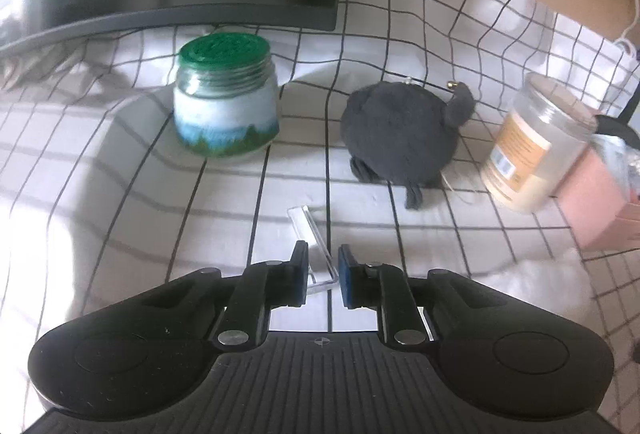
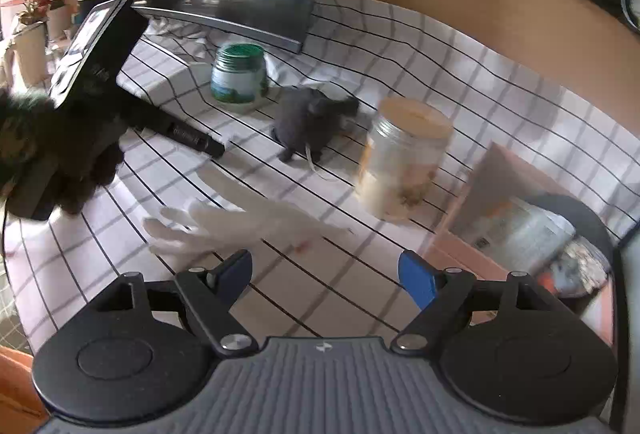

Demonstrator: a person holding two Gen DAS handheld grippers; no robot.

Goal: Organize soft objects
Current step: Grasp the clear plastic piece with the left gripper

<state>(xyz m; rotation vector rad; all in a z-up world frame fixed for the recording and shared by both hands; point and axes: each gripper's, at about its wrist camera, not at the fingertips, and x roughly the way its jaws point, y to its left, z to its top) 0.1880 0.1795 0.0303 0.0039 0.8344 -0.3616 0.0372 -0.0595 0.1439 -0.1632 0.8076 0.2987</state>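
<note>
Left gripper (image 1: 323, 276) angled down at the checked cloth (image 1: 224, 218), jaws nearly together, nothing clamped; a clear plastic stand (image 1: 310, 246) lies on the cloth behind the gap. Dark grey soft pouch (image 1: 400, 138) at 1 o'clock, green-lidded jar (image 1: 226, 102) at 11. Right gripper (image 2: 326, 276) tilted down, jaws wide apart, empty; white soft toy (image 2: 224, 226) at 10 o'clock just ahead, pouch farther at 12.

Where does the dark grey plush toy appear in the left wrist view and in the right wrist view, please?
Left wrist view: the dark grey plush toy lies right of centre on the checked cloth.
Right wrist view: the same toy lies just left of centre, in the upper half.
Shared landmark: the green-lidded jar stands to its left in both.
</note>
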